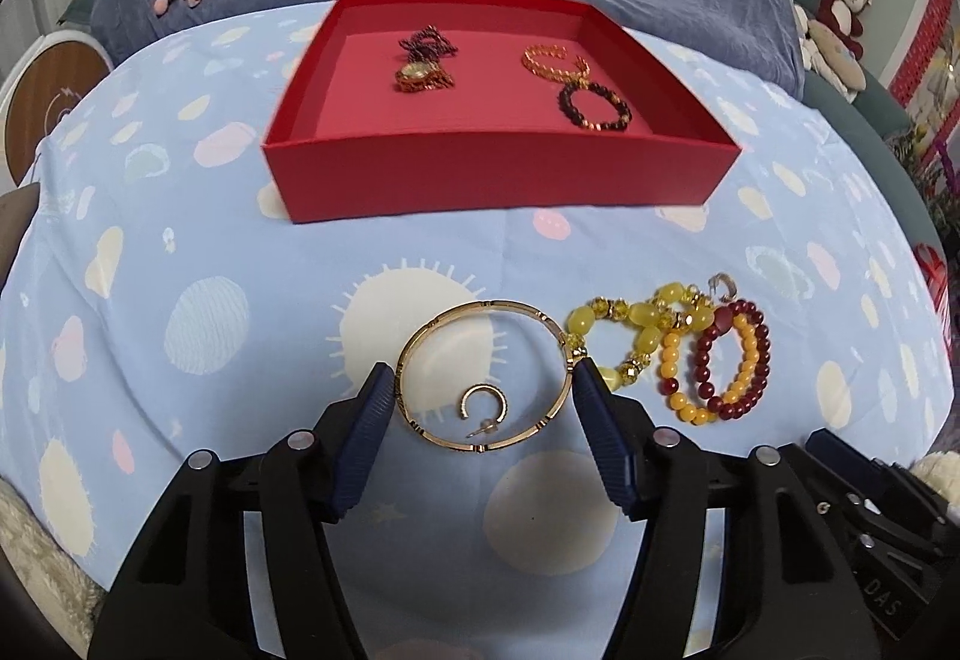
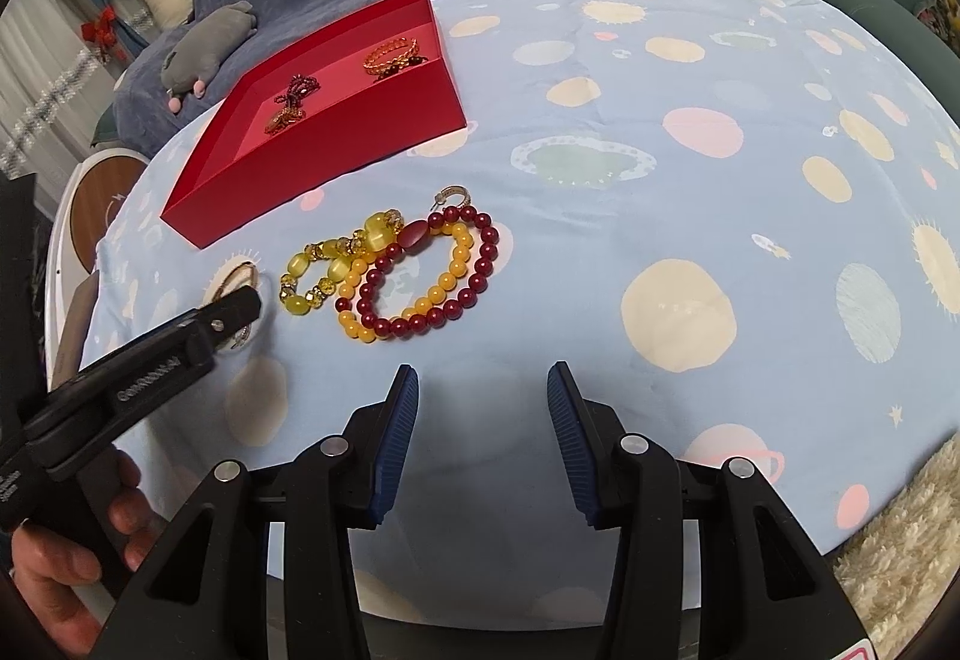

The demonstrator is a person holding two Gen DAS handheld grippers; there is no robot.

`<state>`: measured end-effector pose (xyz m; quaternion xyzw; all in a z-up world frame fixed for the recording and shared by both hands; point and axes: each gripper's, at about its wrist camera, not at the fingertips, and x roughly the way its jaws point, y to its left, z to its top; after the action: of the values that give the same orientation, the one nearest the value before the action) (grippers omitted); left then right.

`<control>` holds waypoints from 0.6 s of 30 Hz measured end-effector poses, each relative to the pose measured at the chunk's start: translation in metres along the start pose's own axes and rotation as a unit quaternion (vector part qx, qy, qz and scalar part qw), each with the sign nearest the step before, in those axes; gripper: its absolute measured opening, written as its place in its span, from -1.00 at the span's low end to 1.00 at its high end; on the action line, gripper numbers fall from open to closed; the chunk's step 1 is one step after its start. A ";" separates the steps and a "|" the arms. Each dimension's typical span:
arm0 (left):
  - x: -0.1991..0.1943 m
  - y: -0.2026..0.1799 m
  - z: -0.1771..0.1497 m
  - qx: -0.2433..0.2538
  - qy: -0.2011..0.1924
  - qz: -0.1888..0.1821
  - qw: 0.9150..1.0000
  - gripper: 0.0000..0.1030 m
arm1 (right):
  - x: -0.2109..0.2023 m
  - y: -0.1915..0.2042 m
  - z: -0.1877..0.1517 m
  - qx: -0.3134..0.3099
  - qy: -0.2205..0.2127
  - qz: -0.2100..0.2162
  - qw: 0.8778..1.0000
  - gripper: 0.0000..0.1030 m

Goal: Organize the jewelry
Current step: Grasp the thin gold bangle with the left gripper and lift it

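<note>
Left wrist view: your left gripper (image 1: 485, 384) straddles the gold bangle (image 1: 486, 375) on the cloth-covered surface (image 1: 180, 240), jaws wide at its sides; your right gripper (image 2: 483, 390) hovers, jaws wide, near the beaded bracelets (image 2: 414, 276).

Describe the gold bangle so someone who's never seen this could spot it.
Find the red box on the blue cloth; nearer than it lies a row of bracelets. The gold bangle is leftmost, between the open left gripper's fingers: a plain metal hoop, no beads, circling a small earring.
</note>
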<state>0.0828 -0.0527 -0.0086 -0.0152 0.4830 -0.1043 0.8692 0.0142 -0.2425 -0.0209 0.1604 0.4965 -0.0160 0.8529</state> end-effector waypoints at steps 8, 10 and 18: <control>-0.025 0.028 -0.002 -0.042 -0.019 -0.001 0.999 0.14 | 0.007 0.000 0.019 0.019 -0.002 0.015 1.000 -0.15; -0.026 0.033 -0.005 -0.047 -0.017 0.004 0.999 0.14 | 0.011 0.002 0.025 0.013 -0.003 0.011 1.000 -0.15; -0.026 0.046 -0.017 -0.066 -0.010 0.002 0.998 0.14 | 0.024 0.007 0.044 0.002 -0.004 -0.001 1.000 -0.44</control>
<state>0.0629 -0.0019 -0.0018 -0.0724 0.4803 -0.0700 0.8713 0.0641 -0.2456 -0.0194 0.1613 0.4930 -0.0190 0.8547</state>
